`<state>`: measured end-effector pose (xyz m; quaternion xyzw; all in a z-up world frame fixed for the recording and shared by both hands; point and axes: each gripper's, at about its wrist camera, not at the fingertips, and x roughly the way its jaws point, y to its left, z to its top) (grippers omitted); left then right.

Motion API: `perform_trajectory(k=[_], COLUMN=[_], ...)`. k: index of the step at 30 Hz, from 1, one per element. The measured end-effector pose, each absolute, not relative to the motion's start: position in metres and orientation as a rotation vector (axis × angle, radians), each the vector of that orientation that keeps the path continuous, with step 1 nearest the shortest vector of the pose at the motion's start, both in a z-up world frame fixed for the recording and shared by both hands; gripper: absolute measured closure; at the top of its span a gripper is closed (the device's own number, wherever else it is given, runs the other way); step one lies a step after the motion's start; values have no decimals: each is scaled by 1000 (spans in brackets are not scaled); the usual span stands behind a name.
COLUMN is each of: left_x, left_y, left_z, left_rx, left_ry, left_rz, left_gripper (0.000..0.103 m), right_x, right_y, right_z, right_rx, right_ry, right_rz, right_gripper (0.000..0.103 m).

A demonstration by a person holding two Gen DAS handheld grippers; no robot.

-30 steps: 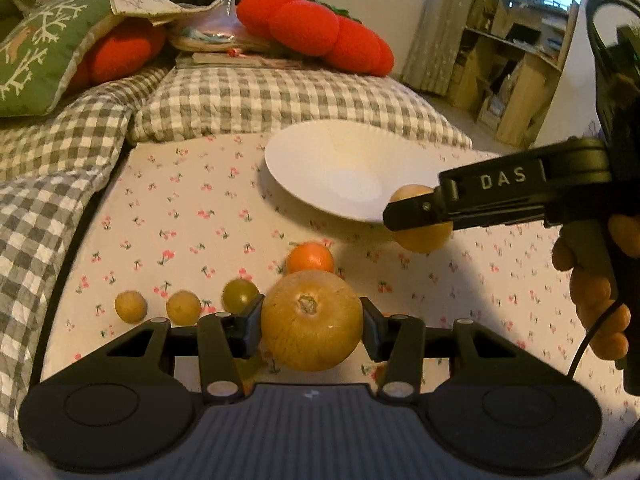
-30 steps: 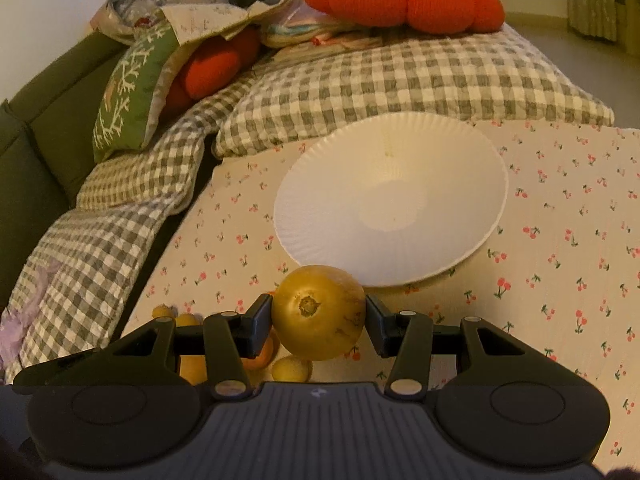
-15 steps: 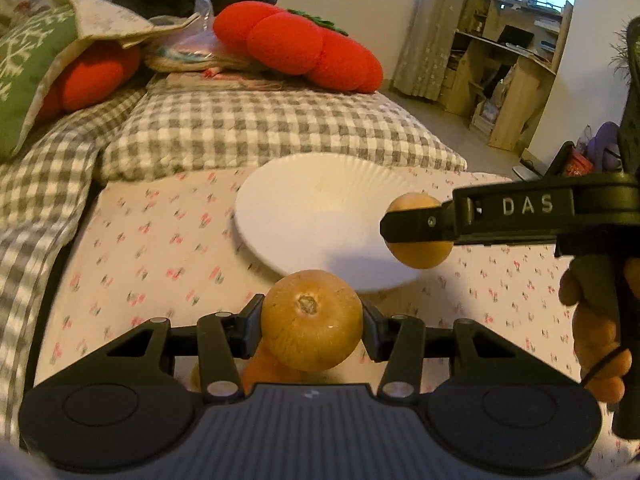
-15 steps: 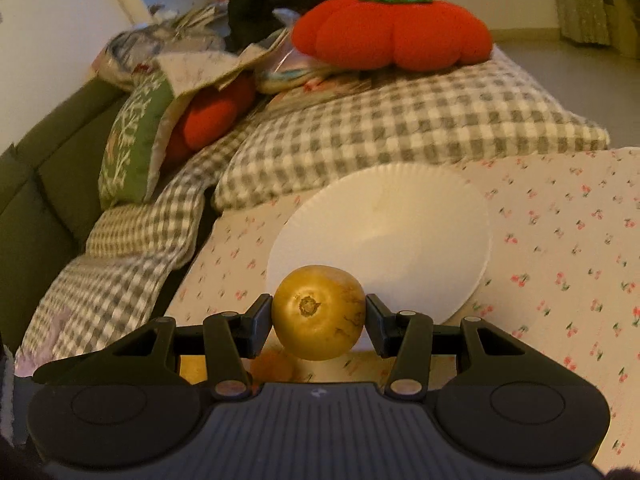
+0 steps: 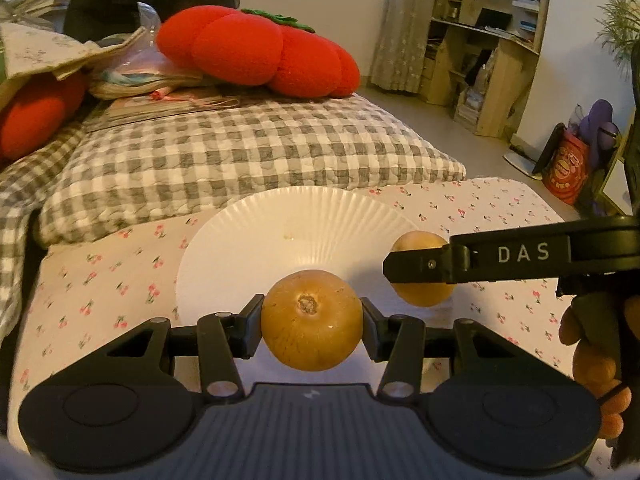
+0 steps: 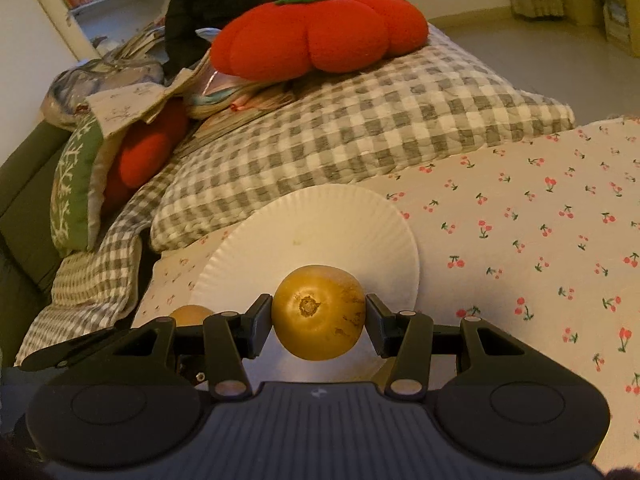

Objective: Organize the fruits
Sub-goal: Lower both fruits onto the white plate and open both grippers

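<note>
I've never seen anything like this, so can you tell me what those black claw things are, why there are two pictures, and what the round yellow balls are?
Those black claws are two grabbing tools, and a person holds one in each hand. Each tool has a tiny camera looking out along its two fingers, so you get two pictures. One picture comes from the left gripper, the other from the right gripper. Each one is squeezing a round yellow-brown fruit: the left fruit and the right fruit. In the left picture you can also see the other tool from the side, marked DAS. Below both lies a white paper plate with nothing on it yet, on a cherry-print cloth. Behind are a checked cushion and a red tomato pillow.
</note>
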<state>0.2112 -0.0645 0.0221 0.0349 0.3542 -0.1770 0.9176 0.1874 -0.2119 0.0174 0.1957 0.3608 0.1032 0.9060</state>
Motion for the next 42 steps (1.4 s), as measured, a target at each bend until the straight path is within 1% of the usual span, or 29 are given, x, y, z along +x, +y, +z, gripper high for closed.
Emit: perform_trajectory(k=[3,10,18,23,25,26,30,35,40,42], left_x=[224,241,242,241,239,238,233,218,194,183], left_y=[-68,-76,-74,-74,-72,-70,-51,-22,2,8], left_z=[16,0,-13,-10,-7,-6,6,25,41,45], left_rx=[91,182,182,198,195,187,116,-7,-98,-114], left_ry=[729,730,747,735,729,727,722,714,707,709], left_rz=[-364,-353,-352,-335,-329,-331,-328,-321,-284,-252], left_gripper=[60,60,59,57,54,52,46,44,38,36], right_x=[198,213,212,210,209,208,203,193,178,169], right_y=[-213,-197,-186,-186,-187,-188,-195,-203,-201,-198], right_z=[12,4,-3,-1,2,5,15,27,37,41], right_rx=[408,316,272,291,313,321,363,436,450,436], right_ry=[747,734,757,760,757,753,742,729,721,720], right_rz=[202,221,241,246,255,256,252,253,245,244], right_gripper=[58,58,57,51,50,48,45,42,34,33])
